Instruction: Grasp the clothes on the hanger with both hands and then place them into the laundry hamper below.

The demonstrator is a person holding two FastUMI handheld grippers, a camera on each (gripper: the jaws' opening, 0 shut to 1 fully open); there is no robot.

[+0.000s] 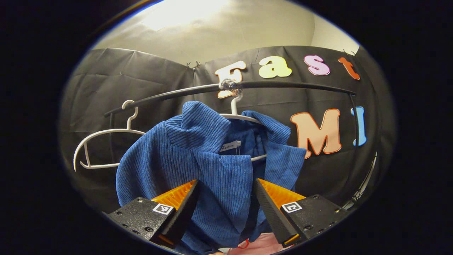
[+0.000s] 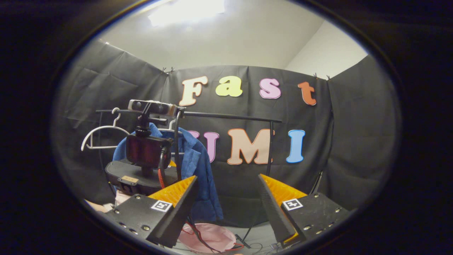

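Item: blue shirt (image 1: 212, 166), hung on a white hanger (image 1: 244, 117) from the rail (image 1: 283, 85), above the pink hamper (image 2: 208, 237). Left gripper (image 1: 224, 193): jaws wide, fabric between them, not yet pinched. Right gripper (image 2: 226, 191): jaws wide, well apart from the shirt. Advised: both shoulders are to be gripped before lifting.

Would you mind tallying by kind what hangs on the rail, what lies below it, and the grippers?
Hangers: 2, an empty hanger and a hanger under the shirt
Blue shirt: 1
Pink hamper: 1
Grippers: 2, left gripper and right gripper
Rail: 1
Total: 7
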